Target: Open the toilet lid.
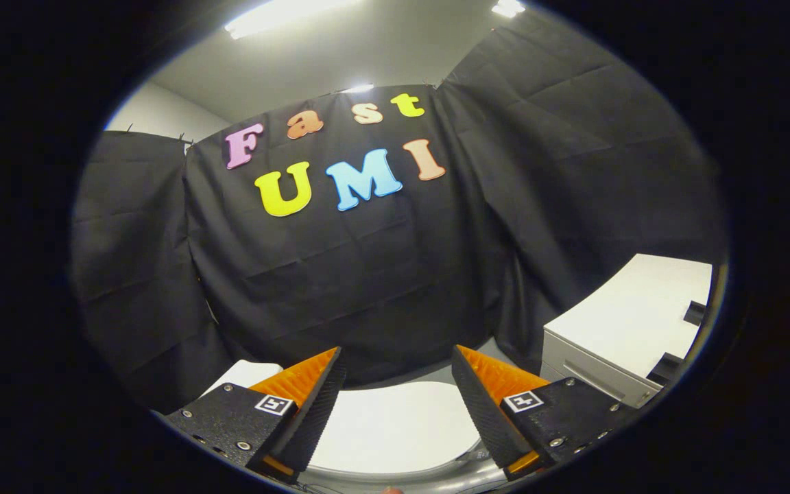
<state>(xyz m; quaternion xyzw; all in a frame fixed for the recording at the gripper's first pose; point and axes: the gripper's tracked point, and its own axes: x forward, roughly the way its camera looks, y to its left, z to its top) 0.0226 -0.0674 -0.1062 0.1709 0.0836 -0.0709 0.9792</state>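
Fingers of the gripper (398, 357) stand spread wide apart, holding nothing. Between and below them, at 6 o'clock, lies the smooth white oval toilet lid (395, 429), closed flat. A white rectangular cabinet (631, 322) sits at 4 o'clock, beside the black cloth booth wall (367, 274) beyond.

- The gripper (398, 357) points forward and seemingly slightly upward.
- Its two fingers (313, 405) stand spread wide apart, with nothing pressed between them.
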